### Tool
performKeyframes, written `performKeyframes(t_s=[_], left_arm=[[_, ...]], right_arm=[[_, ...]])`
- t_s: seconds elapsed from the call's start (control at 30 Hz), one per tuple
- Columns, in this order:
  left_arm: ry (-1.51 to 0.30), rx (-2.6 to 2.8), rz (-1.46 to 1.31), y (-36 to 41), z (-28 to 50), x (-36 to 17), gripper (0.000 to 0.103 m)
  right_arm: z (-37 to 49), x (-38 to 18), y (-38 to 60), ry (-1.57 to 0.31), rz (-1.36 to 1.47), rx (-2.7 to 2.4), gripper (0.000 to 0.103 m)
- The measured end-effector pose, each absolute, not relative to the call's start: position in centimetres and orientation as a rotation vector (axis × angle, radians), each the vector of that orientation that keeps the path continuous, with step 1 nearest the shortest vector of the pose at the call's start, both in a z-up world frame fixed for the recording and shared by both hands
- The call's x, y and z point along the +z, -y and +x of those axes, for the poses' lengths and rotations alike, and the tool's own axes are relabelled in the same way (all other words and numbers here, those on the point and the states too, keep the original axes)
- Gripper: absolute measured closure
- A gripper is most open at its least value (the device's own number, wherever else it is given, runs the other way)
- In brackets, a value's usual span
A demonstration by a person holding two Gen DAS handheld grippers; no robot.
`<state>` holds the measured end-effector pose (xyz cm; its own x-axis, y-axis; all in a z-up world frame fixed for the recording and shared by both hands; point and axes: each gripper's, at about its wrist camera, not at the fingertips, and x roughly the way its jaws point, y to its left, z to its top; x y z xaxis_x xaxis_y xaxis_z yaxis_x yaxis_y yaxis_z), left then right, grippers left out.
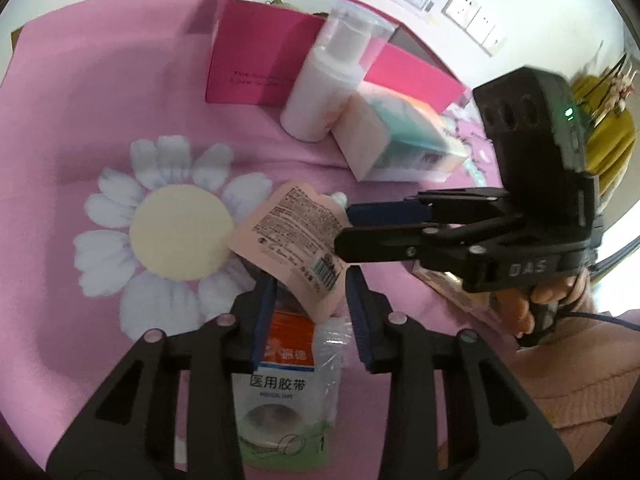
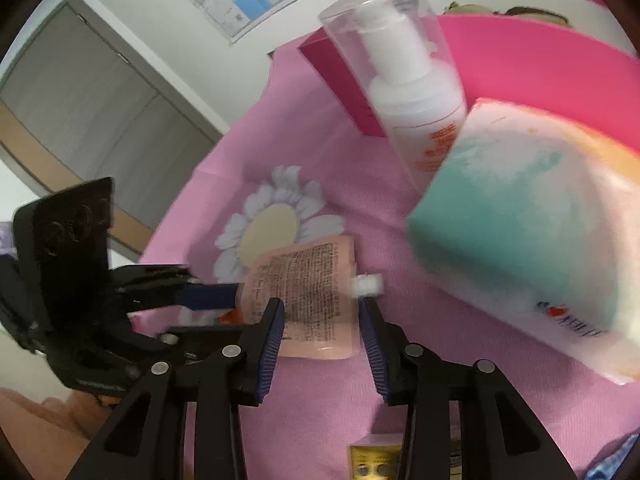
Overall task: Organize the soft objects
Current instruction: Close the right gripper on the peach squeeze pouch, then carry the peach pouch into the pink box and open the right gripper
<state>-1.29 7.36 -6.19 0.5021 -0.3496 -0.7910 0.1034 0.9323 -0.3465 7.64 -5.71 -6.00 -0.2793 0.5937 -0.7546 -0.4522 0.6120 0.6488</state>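
Left wrist view: pink cloth with a white daisy print covers the table. Far side, a magenta box stands open-topped; just in front of it a white pump bottle under a clear cap, upright. Right of the bottle, touching or nearly touching it, a tissue pack in teal, peach and white, lying tilted.

Centre: a peach spout pouch, printed back and barcode facing up, white cap at its far right corner. It lies partly over a medical tape packet (orange header, green foot), which sits near, between the left gripper's fingers.

Left gripper: jaws spread, blue pads either side of the pouch's near edge, not pressing it. Whether the pouch touches the pads, cannot tell.

Right gripper enters from the right, held in a hand. Its fingers look close together at the pouch's right edge beside the cap; whether they pinch the pouch cannot be told from this view.

Right wrist view: right gripper jaws spread, pouch between the pads with a gap on the cap side. Left gripper reaches in from the left, a blue pad at the pouch's left edge. Tissue pack looms large at right, blurred; bottle and box beyond. A small yellow item lies at the near edge, unclear.
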Motion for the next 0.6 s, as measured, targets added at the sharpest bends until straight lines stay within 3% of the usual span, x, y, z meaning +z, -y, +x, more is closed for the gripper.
performKeyframes(t_s=[0.2,0.6], left_arm=[[-0.941,-0.315,-0.263,-6.8,-1.7,-3.9,0.065],[-0.665,-0.386,-0.088,-4.8,-0.4,6.2,0.065]], right_arm=[[7.8,-4.5,7.2,-1.506,0.183,1.013,0.068],[11.4,6.0,11.3,-1.205,0.212,1.031,0.068]])
